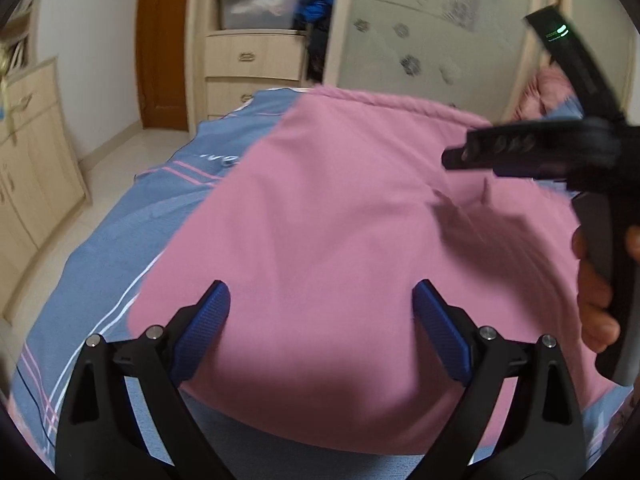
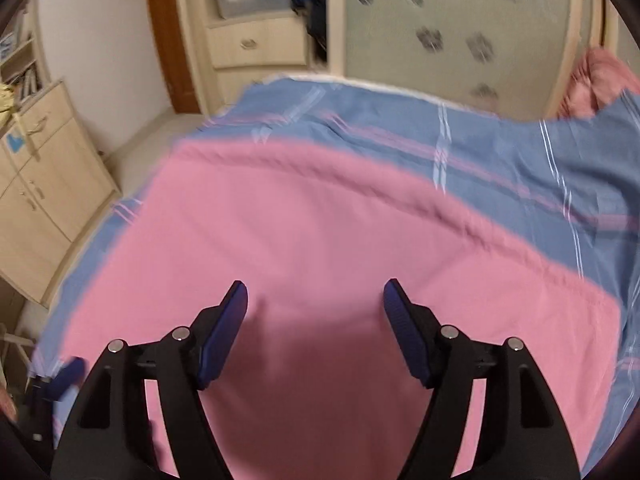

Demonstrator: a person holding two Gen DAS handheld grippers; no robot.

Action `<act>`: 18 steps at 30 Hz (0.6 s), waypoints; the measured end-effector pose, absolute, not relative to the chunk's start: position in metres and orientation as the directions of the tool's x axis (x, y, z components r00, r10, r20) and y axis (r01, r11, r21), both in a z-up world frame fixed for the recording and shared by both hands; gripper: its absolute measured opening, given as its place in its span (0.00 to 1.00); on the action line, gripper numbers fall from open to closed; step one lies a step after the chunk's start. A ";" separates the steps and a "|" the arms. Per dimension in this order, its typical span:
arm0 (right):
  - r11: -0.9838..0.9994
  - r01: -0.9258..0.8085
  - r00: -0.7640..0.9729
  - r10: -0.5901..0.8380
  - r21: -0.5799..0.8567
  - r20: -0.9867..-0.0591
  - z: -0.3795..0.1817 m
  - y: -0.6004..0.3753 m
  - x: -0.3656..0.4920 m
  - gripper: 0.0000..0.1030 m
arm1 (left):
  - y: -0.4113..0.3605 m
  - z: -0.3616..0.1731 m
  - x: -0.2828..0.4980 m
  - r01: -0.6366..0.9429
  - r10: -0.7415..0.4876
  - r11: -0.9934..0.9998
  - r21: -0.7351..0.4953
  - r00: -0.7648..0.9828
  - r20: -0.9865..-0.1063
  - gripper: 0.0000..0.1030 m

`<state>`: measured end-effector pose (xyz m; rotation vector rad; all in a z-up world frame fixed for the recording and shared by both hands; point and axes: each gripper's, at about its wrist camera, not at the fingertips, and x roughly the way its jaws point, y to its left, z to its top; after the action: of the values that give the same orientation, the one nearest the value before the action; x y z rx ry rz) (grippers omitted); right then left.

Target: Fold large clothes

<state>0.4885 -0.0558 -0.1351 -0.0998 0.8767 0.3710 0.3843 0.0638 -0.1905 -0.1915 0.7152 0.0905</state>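
A large pink garment lies spread flat on a bed covered by a blue striped sheet. In the left wrist view my left gripper hovers over the garment's near part, open, with nothing between its blue pads. The right gripper's black frame shows at the right, held by a hand. In the right wrist view my right gripper hangs open above the pink garment, its pads apart and clear of the cloth. A blue fingertip of the left gripper shows at the bottom left.
A beige cabinet stands left of the bed across a strip of light floor. Beyond the bed are drawers, a brown door and a patterned sliding wardrobe door. Crumpled pink bedding lies at the far right.
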 end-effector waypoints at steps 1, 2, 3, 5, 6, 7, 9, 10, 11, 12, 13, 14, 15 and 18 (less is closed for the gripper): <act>0.924 -0.380 0.575 0.279 0.051 -0.769 -0.129 -0.045 0.488 0.69 | 0.068 -0.192 0.385 -0.152 0.005 0.975 -0.165 0.748 -0.663 0.92; 0.915 -0.404 0.568 0.263 0.015 -0.780 -0.127 -0.029 0.492 0.69 | 0.071 -0.193 0.386 -0.153 -0.006 0.972 -0.180 0.744 -0.669 0.92; 0.911 -0.413 0.562 0.241 -0.016 -0.791 -0.128 -0.019 0.495 0.69 | 0.071 -0.196 0.387 -0.154 -0.008 0.972 -0.180 0.737 -0.676 0.92; 0.907 -0.415 0.527 0.178 -0.069 -0.831 -0.144 0.001 0.516 0.69 | 0.066 -0.198 0.387 -0.154 0.013 0.977 -0.146 0.731 -0.682 0.92; 0.911 -0.407 0.511 0.166 -0.068 -0.843 -0.152 0.006 0.525 0.69 | 0.063 -0.198 0.386 -0.155 0.023 0.979 -0.132 0.728 -0.685 0.92; 0.916 -0.395 0.501 0.155 -0.066 -0.851 -0.160 0.009 0.536 0.69 | 0.061 -0.199 0.386 -0.158 0.031 0.980 -0.121 0.724 -0.689 0.92; 0.931 -0.359 0.494 0.137 -0.059 -0.859 -0.175 0.011 0.562 0.72 | 0.062 -0.201 0.387 -0.157 0.029 0.980 -0.120 0.714 -0.700 0.92; 0.939 -0.337 0.494 0.122 -0.060 -0.861 -0.181 0.011 0.572 0.74 | 0.061 -0.203 0.387 -0.155 0.028 0.981 -0.116 0.710 -0.704 0.92; 0.946 -0.318 0.494 0.103 -0.069 -0.863 -0.188 0.012 0.580 0.75 | 0.061 -0.204 0.388 -0.151 0.031 0.983 -0.108 0.708 -0.705 0.92; 0.949 -0.305 0.495 0.082 -0.084 -0.865 -0.194 0.013 0.587 0.76 | 0.060 -0.205 0.389 -0.148 0.036 0.984 -0.099 0.707 -0.707 0.92; 0.950 -0.290 0.501 0.047 -0.116 -0.864 -0.203 0.017 0.594 0.77 | 0.060 -0.205 0.389 -0.146 0.039 0.985 -0.091 0.706 -0.707 0.92; 0.946 -0.287 0.515 0.022 -0.148 -0.857 -0.209 0.021 0.593 0.78 | 0.059 -0.206 0.390 -0.144 0.043 0.986 -0.084 0.705 -0.708 0.92; 0.940 -0.290 0.531 0.003 -0.178 -0.848 -0.213 0.026 0.590 0.80 | 0.059 -0.207 0.391 -0.143 0.044 0.986 -0.080 0.702 -0.711 0.92; 0.934 -0.291 0.573 -0.004 -0.207 -0.820 -0.215 0.027 0.585 0.80 | 0.061 -0.210 0.393 -0.145 0.040 0.986 -0.085 0.691 -0.722 0.92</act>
<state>0.5854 0.0267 -0.2153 -0.3381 0.9502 0.1721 0.3927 0.0611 -0.2103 -0.1394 0.8025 0.1038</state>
